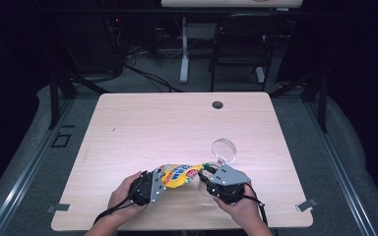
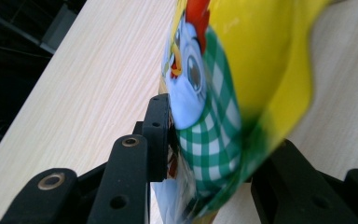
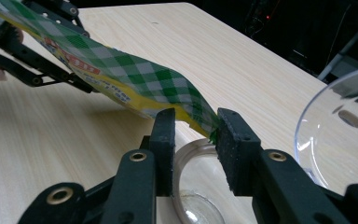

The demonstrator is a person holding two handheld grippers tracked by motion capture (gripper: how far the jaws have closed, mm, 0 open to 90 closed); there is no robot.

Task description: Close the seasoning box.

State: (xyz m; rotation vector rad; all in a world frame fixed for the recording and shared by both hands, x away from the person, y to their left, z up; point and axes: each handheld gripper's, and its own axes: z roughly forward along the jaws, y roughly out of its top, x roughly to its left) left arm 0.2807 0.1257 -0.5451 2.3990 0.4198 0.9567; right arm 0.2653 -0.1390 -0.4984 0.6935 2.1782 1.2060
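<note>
A yellow snack bag with green check print and a cartoon chicken hangs just above the table between the two grippers. My left gripper is shut on the bag's left end, and its jaws pinch the checked part. My right gripper is open. The bag's other corner reaches in between its jaws and touches the right one.
A clear round plastic dome stands just beyond the right gripper, at the right edge of the right gripper view. A second clear round piece lies under that gripper's jaws. The wooden table has a cable hole at the back.
</note>
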